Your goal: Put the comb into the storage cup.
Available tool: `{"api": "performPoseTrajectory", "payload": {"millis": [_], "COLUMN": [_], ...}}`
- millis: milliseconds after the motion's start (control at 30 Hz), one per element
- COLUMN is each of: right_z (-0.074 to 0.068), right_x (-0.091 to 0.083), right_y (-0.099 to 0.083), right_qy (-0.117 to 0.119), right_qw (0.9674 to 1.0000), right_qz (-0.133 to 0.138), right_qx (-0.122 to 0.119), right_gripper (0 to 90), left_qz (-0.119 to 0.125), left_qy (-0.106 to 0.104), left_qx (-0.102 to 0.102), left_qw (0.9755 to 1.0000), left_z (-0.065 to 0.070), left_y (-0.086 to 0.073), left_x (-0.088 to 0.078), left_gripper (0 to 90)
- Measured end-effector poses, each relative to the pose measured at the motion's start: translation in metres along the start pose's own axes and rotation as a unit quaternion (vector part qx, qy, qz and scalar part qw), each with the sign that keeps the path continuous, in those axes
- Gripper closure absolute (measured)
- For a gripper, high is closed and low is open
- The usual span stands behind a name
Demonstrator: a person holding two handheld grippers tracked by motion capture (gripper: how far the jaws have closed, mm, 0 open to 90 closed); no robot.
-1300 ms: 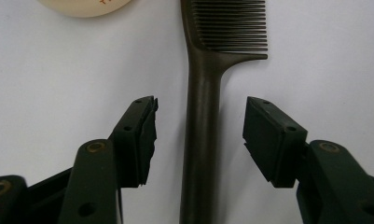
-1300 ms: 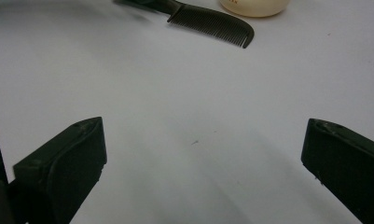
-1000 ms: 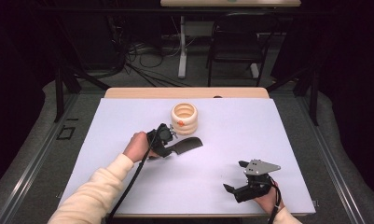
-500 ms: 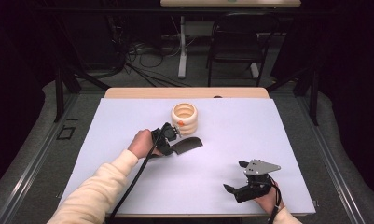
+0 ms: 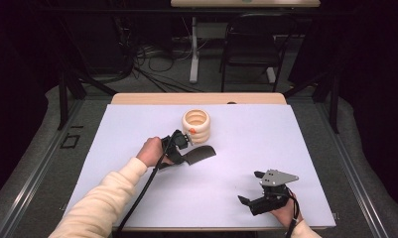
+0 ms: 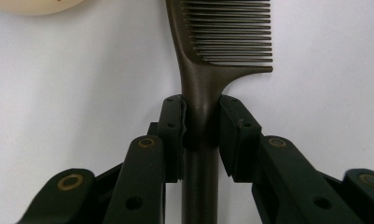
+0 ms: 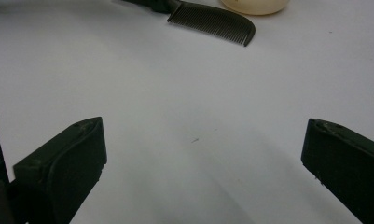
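A dark brown comb [image 5: 202, 154] lies on the white table, its teeth end pointing right, just in front of a cream ribbed ring-shaped pot [image 5: 196, 125]. My left gripper [image 5: 182, 148] lies low over the comb's handle. In the left gripper view its jaws have just been closing, and the pads [image 6: 173, 130] now press both sides of the handle [image 6: 201, 107] below the teeth. My right gripper [image 5: 247, 202] rests near the table's front right, open with nothing between its fingers [image 7: 63, 163]. The right gripper view has the comb [image 7: 212, 21] far off.
The white sheet [image 5: 266, 144] covers the table, with a wooden strip [image 5: 196, 98] along its far edge. A chair [image 5: 251, 44] and cables stand on the floor beyond. The cream pot [image 7: 254, 4] sits behind the comb.
The left hand has edged slightly right and forward along the comb's handle. The comb and the right gripper have stayed where they were.
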State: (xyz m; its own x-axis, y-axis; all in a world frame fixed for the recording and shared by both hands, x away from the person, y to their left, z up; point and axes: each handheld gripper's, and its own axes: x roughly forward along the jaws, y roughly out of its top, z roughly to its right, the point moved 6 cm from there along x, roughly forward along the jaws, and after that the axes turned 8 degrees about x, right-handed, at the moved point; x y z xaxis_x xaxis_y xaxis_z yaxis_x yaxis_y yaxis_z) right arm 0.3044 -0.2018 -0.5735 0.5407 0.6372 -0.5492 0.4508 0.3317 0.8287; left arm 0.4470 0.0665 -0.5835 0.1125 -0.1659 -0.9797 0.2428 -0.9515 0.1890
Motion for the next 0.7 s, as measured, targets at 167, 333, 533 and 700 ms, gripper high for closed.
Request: {"api": "performPoseTrajectory", "payload": {"millis": [167,333,533,700], "right_z": [-0.001,0.0,0.0,0.0], "right_x": [0.0,0.0,0.0,0.0], "right_y": [0.0,0.0,0.0,0.0], "right_qy": [-0.002,-0.003,-0.003,-0.003], "right_qw": [1.0,1.0,1.0,1.0], "right_qz": [0.001,0.0,0.001,0.0], "right_qx": [0.0,0.001,0.0,-0.001], "right_gripper": [0.0,0.0,0.0,0.0], "left_qz": [0.009,0.025,0.04,0.048], "left_qy": [0.004,0.001,0.001,-0.003], "left_qx": [0.0,0.003,0.001,-0.002], "left_qw": [0.9999,0.9997,0.9992,0.9988], "left_z": [0.002,0.007,0.012,0.014], "left_y": [0.001,0.0,-0.006,-0.01], "left_x": [-0.002,-0.01,-0.014,-0.017], "left_gripper": [72.0,72.1,72.2,72.2]}}
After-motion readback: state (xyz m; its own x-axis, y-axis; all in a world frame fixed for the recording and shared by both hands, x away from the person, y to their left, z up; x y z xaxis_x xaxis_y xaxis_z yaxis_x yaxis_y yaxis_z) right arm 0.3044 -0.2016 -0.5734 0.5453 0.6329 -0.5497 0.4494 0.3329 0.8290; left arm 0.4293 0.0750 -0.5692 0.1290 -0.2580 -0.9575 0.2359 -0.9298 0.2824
